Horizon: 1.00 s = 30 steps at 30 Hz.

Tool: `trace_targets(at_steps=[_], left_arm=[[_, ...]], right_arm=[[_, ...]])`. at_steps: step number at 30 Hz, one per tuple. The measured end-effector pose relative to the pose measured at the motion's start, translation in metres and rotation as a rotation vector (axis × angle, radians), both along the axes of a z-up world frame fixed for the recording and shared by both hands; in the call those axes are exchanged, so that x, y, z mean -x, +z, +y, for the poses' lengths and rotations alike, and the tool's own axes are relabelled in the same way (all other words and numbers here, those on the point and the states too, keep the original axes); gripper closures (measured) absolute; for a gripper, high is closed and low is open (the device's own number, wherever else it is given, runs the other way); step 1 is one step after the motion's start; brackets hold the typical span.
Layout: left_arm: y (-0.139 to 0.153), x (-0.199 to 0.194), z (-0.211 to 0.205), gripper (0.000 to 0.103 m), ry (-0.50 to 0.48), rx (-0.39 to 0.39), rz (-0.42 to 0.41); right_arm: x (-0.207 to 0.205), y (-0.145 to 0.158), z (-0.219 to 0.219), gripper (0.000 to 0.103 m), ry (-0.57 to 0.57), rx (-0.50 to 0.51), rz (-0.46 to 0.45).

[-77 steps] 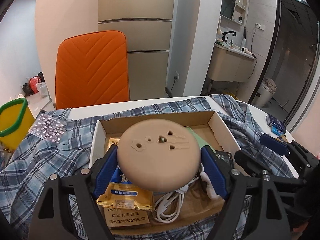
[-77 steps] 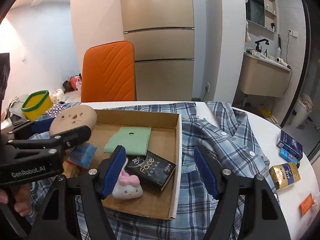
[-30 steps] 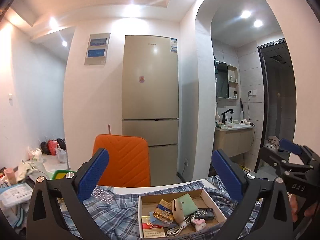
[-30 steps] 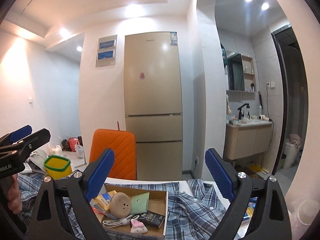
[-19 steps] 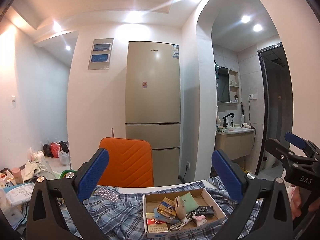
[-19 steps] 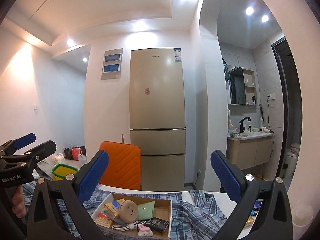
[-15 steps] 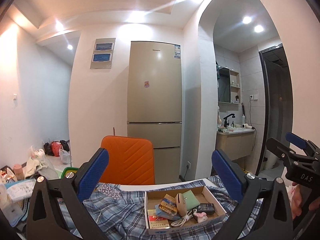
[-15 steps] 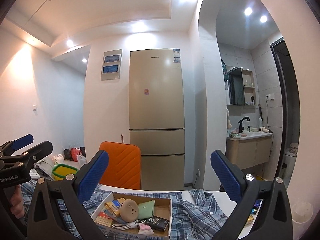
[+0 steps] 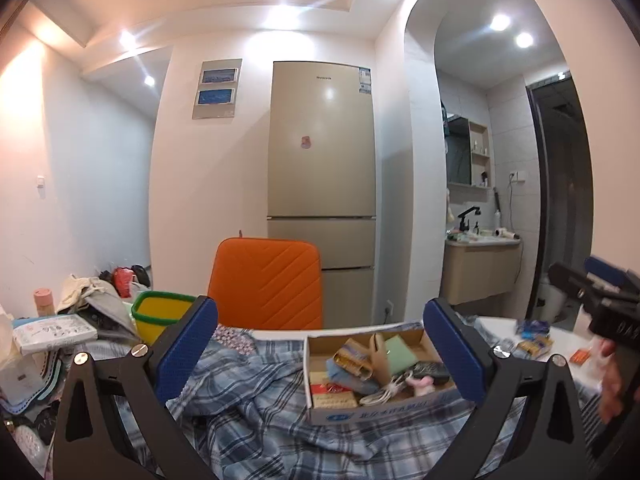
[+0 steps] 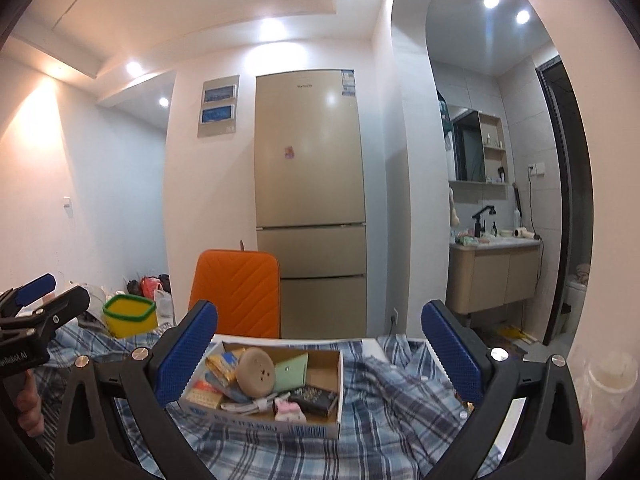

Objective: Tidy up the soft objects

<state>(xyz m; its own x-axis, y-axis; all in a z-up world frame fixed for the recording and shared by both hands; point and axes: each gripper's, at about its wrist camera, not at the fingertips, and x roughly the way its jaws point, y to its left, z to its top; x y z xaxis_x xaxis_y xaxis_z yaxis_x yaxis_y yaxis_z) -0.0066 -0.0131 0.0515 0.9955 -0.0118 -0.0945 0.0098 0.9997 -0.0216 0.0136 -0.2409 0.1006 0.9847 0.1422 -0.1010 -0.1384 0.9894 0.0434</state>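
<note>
A shallow cardboard box (image 10: 338,392) sits on a blue plaid shirt (image 10: 384,388) spread over the table. In it lie a round tan sponge (image 10: 256,373), a green pouch (image 10: 291,369), a pink plush toy (image 10: 289,409), a black pack, a white cable and snack packets. The box (image 9: 376,412) also shows in the left wrist view, with the tan sponge (image 9: 380,360) seen edge-on. My left gripper (image 9: 320,352) is open and empty, held back from the box. My right gripper (image 10: 318,354) is open and empty, also held back and above.
An orange chair (image 9: 268,284) stands behind the table before a beige fridge (image 9: 322,200). A yellow bin with a green rim (image 9: 164,314) and piled clutter (image 9: 52,336) sit at the left. Small boxes (image 9: 532,338) lie on the white tabletop at the right.
My left gripper let go of the tan sponge, which now lies in the box. Both grippers pulled up and back, then lowered slightly towards the table.
</note>
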Motion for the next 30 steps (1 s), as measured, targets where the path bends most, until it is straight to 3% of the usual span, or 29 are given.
trace_targets(at_steps=[6,10,15,30], left_arm=[[-0.026,-0.005,-0.001,0.001,-0.01,-0.003,0.045],[-0.043,0.0,-0.004,0.001,0.022,-0.006,0.025],[-0.043,0.002,-0.012,0.001,0.018,-0.051,0.019],[-0.044,0.002,-0.009,0.001,0.005,-0.045,0.019]], right_arm=[[0.002,-0.021,0.005,0.0,0.014,0.022,-0.003],[0.004,-0.039,0.008,0.0,0.021,0.02,-0.001],[0.001,-0.05,0.009,0.0,0.043,0.011,0.02],[0.004,-0.053,0.008,0.0,0.025,0.009,0.008]])
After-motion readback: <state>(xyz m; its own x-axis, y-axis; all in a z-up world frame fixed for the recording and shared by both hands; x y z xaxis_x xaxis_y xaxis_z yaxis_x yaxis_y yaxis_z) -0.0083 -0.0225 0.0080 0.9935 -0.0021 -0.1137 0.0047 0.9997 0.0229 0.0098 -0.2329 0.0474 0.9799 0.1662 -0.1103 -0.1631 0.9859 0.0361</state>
